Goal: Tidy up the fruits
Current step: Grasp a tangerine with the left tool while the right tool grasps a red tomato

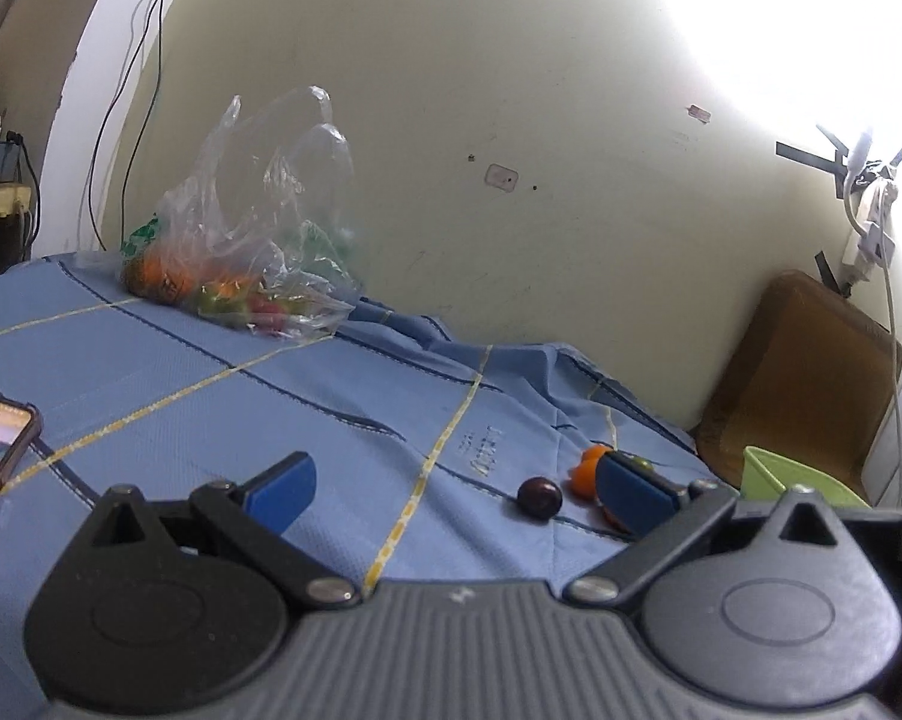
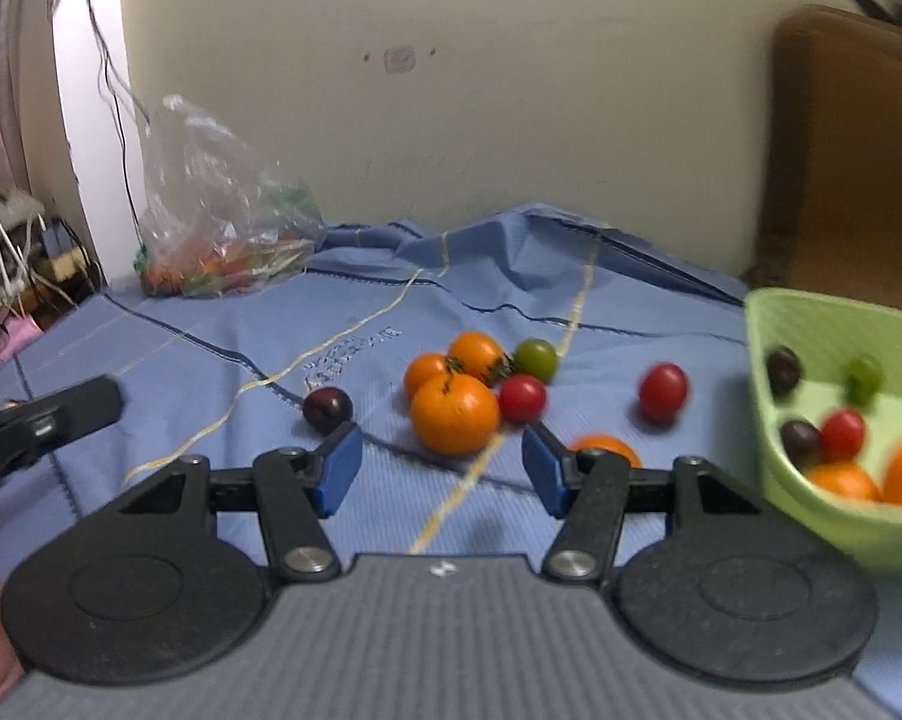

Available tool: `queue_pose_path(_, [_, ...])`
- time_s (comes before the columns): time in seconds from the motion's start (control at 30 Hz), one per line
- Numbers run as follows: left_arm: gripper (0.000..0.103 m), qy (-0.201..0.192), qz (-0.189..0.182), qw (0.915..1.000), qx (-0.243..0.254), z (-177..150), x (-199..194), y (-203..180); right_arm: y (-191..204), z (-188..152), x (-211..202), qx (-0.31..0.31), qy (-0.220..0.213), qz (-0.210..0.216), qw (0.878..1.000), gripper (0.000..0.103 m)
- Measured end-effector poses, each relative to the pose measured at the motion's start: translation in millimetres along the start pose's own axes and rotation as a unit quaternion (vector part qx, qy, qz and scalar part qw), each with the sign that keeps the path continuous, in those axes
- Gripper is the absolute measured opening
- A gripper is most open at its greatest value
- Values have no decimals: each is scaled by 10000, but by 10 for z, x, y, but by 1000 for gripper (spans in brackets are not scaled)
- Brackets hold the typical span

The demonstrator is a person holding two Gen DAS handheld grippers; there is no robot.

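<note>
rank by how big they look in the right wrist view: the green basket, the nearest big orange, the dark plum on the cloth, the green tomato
1. green basket
2. big orange
3. and 4. dark plum and green tomato: look about alike; the plum lies nearer the camera, so unranked.

Blue cloth point(image 2: 222, 360) over the bench, crossed by pale yellow stripes and dark blue stitched lines. On it, three orange fruits point(image 2: 454, 414) bunched with a green tomato point(image 2: 536, 359) and a red tomato point(image 2: 521, 398); another red tomato point(image 2: 662, 392) sits apart, and a dark purple plum point(image 2: 327, 410) shows by the yellow stripe. The lime-green basket point(image 2: 811, 324) at the bench's right edge carries orange, red, green and dark purple fruit. A clear plastic bag point(image 1: 240, 228) at the far edge shows orange, red and green inside. Both the right gripper point(image 2: 441, 468) and the left gripper point(image 1: 457, 480) are black with blue pads. The wall is cream.
</note>
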State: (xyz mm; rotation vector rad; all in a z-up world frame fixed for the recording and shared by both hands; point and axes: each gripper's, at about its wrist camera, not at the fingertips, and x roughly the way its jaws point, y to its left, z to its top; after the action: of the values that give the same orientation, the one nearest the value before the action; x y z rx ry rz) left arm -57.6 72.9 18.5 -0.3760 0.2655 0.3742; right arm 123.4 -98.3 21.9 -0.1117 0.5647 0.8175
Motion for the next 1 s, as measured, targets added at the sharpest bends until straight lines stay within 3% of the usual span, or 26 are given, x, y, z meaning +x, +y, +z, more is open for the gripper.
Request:
queue_pose_path(0.07, [103,-18,-25,10000,35,1,-3,-9,80,43,205,-311,171,-189,9992,60])
queue_pose_path(0.13, [103,-25,-62,10000,74,3,-8,-26,105,57,371,-444,319,-294,9981,52])
queue_pose_path(0.23, [103,9,-116,9999,64,13,7,-26,102,54,443,-599,285,-484,9966,43])
queue_pose_path(0.37, [103,104,-238,9997,-41,18,30,4,121,-23,193,-400,337,-31,9986,43])
queue_pose_path(0.5, [103,225,-604,9979,10,7,34,-30,257,-231,-206,-540,290,404,9973,43])
queue_pose_path(0.6, [103,437,-1153,9924,23,7,69,-41,330,-364,-353,-586,408,639,9954,44])
queue_pose_path(0.67, [103,423,-1174,9922,9,4,51,-38,309,-389,-377,-570,526,834,9935,46])
queue_pose_path(0.8, [103,356,-1468,9884,-181,13,3,26,-127,-137,-521,424,494,1436,9875,46])
queue_pose_path(0.87, [103,303,-1573,9871,-53,-2,-33,-26,-324,-13,-623,799,188,1345,9875,46])
queue_pose_path(1.0, [103,408,-1741,9808,783,-78,-48,-349,-487,284,-502,708,-64,516,9961,42])
